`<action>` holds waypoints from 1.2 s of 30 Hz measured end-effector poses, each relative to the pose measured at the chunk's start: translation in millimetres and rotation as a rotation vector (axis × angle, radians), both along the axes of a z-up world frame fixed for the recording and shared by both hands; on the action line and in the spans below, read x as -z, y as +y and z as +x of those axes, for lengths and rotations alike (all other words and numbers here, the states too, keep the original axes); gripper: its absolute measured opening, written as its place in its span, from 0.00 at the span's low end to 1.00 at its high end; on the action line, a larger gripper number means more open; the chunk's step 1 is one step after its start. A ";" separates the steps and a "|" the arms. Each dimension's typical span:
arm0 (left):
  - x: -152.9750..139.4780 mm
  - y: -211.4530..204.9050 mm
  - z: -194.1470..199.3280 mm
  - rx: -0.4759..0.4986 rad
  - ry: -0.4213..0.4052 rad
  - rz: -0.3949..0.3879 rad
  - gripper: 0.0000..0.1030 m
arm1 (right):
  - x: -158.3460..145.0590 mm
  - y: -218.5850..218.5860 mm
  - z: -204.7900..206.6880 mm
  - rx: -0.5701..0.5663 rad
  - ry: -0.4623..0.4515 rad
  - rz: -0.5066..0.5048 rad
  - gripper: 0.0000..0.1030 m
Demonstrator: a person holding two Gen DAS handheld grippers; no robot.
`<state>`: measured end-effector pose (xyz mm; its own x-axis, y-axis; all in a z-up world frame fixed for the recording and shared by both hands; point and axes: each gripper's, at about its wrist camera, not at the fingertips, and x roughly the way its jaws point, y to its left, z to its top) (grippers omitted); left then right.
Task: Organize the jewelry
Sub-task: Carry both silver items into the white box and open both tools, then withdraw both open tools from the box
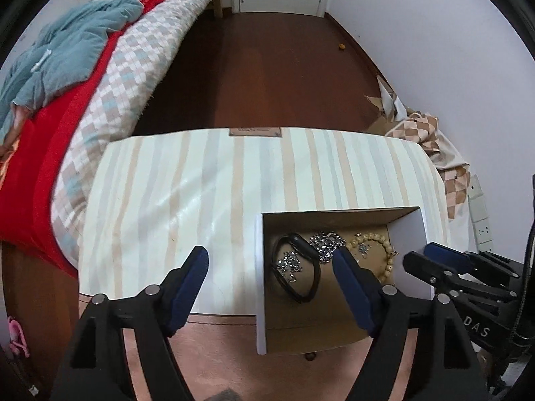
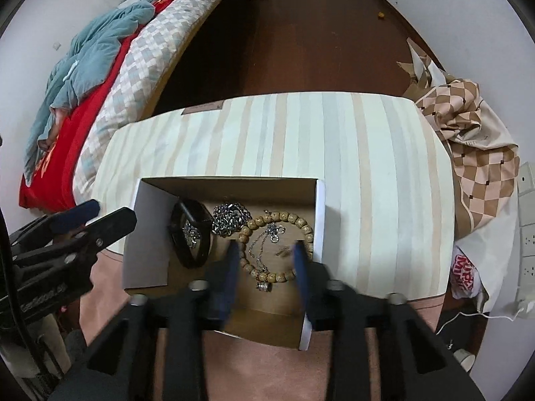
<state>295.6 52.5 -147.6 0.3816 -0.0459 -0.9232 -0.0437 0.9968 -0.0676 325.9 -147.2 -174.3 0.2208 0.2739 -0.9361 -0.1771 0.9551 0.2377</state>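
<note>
Cardboard box holds beads, chain, perhaps a watch; both fingers spread, empty

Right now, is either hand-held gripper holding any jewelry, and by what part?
Nothing is held. The left hand-held gripper and right hand-held gripper are both open, empty, above the cardboard box.

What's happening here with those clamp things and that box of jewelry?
A person holds two hand grippers over an open cardboard box on a striped table. Inside lie a black bangle, a silver chain, a wooden bead bracelet and a thin necklace. The right gripper is open above the bead bracelet, holding nothing. The left gripper is also open and empty, straddling the box's left wall.
</note>
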 end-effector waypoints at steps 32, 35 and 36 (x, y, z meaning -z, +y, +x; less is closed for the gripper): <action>-33.0 0.3 -104.4 -0.085 -0.178 0.146 1.00 | -61.5 -13.4 -100.5 0.120 -0.239 -0.246 0.97; -44.7 1.0 -116.7 -0.092 -0.201 0.139 1.00 | -74.5 -12.2 -113.4 0.123 -0.265 -0.240 0.97; -49.9 0.5 -122.3 -0.092 -0.213 0.135 1.00 | -78.5 -11.8 -117.3 0.124 -0.273 -0.241 0.97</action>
